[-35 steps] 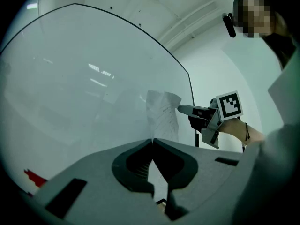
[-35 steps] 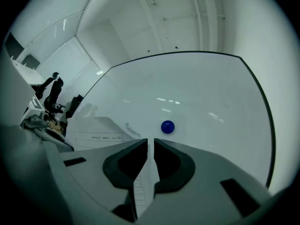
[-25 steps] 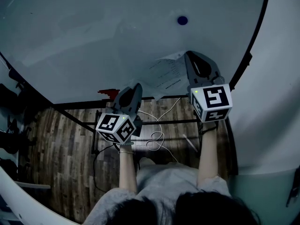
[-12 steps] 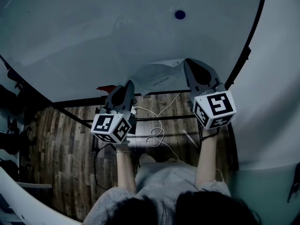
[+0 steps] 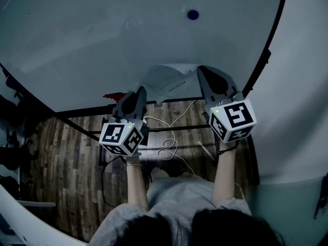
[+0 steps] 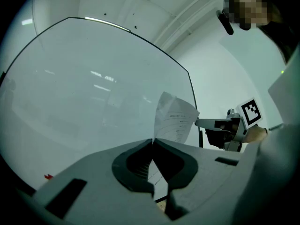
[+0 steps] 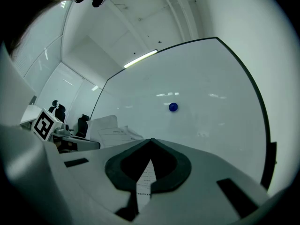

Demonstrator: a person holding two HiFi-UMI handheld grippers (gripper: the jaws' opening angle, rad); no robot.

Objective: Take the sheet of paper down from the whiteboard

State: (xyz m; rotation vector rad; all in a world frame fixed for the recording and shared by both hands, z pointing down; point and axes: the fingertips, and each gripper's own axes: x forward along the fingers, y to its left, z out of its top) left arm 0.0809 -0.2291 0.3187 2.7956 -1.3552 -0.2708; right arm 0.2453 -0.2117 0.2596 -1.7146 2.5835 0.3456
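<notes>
The whiteboard (image 5: 102, 35) fills most of the head view, its face bare apart from a single blue magnet (image 5: 192, 15) high on the right. The sheet of paper (image 5: 171, 81) is seen low in front of the board, near its bottom edge and well apart from that magnet. It is therefore judged to be free of its fastening, though whether any part of it touches the board cannot be told. The sheet is carried between the two tools and bows upward in the middle, which suggests it is being held at opposite edges to keep it from flopping or creasing.

The left tool (image 6: 152, 142) is closed, with the sheet's left edge pinched between its jaws. The right tool (image 7: 150, 140) is likewise fully closed, and a strip of the printed paper is seen running down between its jaws. Both tools are pointed roughly level at the board.

Below the board, a wooden floor (image 5: 66, 152) is seen, crossed by the dark bars of the stand (image 5: 174, 131) and by loose pale cables (image 5: 169, 147). A small red object (image 5: 110, 96) lies by the board's lower edge. A plain pale wall (image 5: 302, 111) is seen to the right.
</notes>
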